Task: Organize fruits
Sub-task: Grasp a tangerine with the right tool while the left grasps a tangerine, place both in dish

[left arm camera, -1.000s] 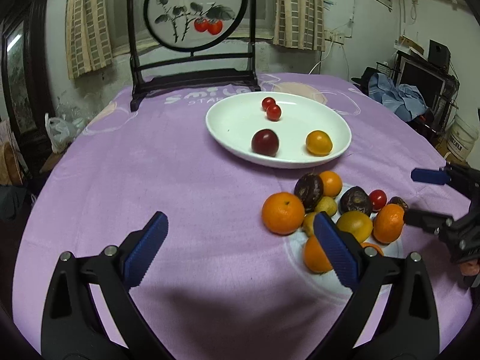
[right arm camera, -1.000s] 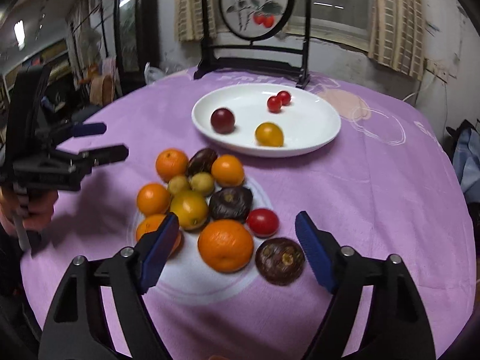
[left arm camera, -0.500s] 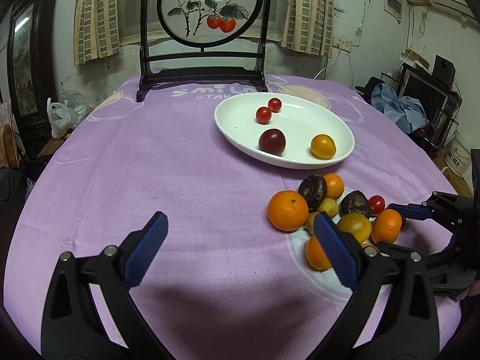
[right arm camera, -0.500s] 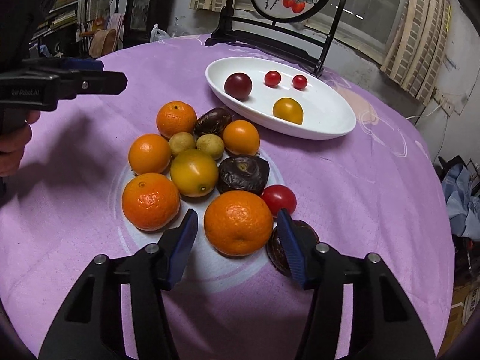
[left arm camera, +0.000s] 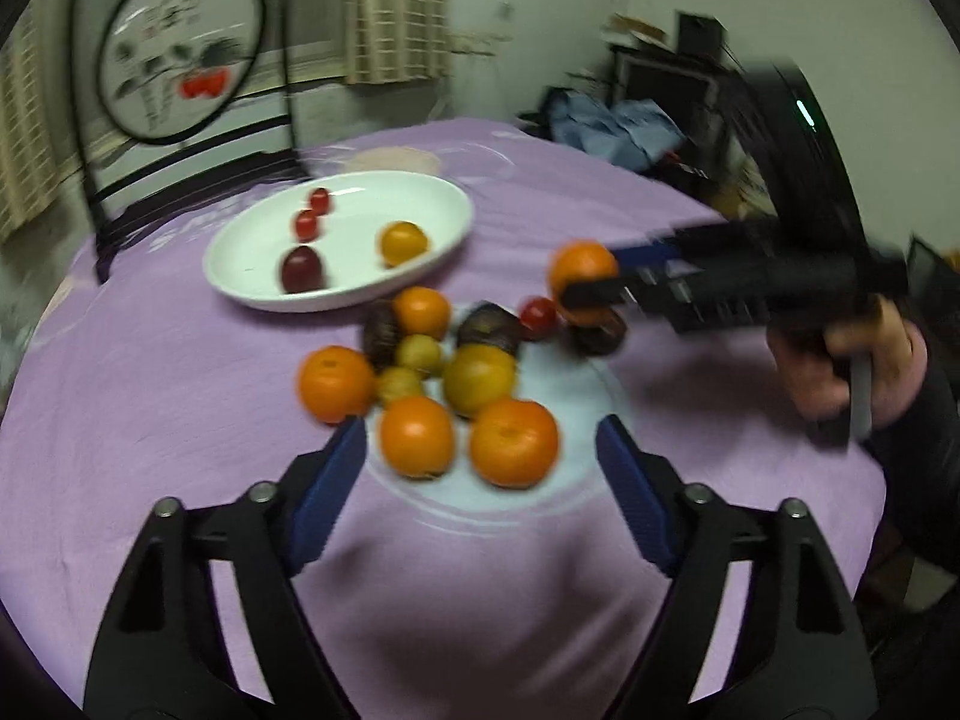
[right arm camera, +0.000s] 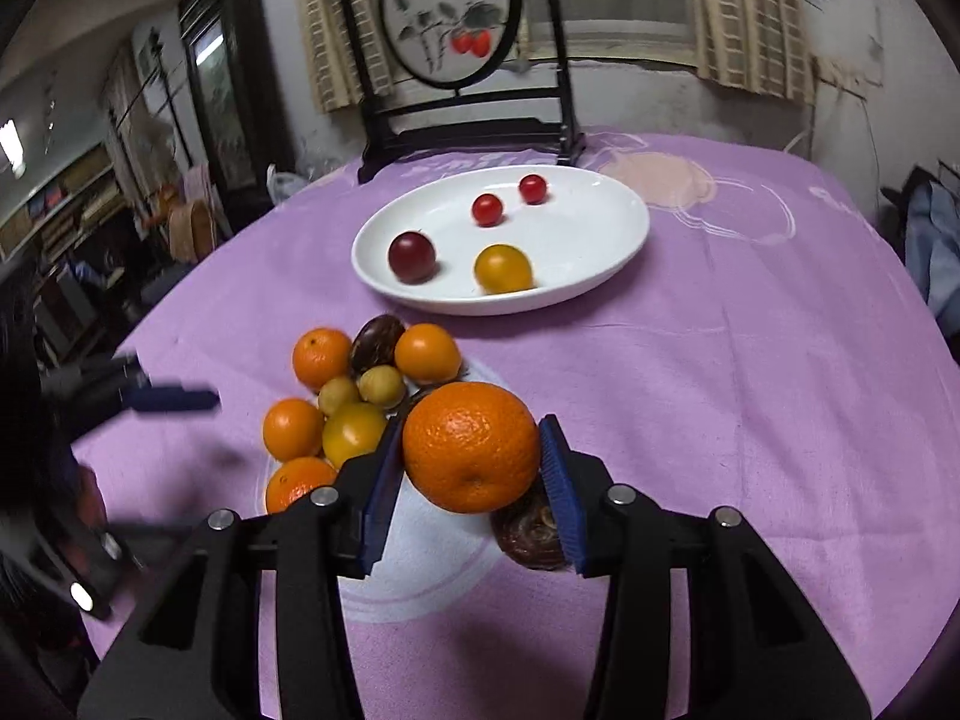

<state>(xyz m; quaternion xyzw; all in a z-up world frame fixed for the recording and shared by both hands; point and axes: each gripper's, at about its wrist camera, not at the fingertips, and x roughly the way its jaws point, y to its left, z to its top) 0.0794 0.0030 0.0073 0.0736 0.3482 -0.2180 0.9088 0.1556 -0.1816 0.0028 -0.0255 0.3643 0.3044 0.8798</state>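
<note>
The round table wore a lilac cloth (right arm camera: pixel 750 360) printed with pale circles; behind it stood a black-framed round screen painted with red fruit (right arm camera: pixel 453 18), striped curtains and a stained wall (the left view was blurred). The right gripper (right arm camera: pixel 471 465) had just been closing, and its blue pads were clenched on a large round orange (right arm camera: pixel 471 447), raised above the heap of loose fruit (right arm camera: pixel 354 402); a white oval plate (right arm camera: pixel 612 252) further back held four small fruits. The left gripper (left arm camera: pixel 480 468) had just been narrowing yet stayed released, two oranges (left arm camera: pixel 462 438) lying between its pads untouched.
</note>
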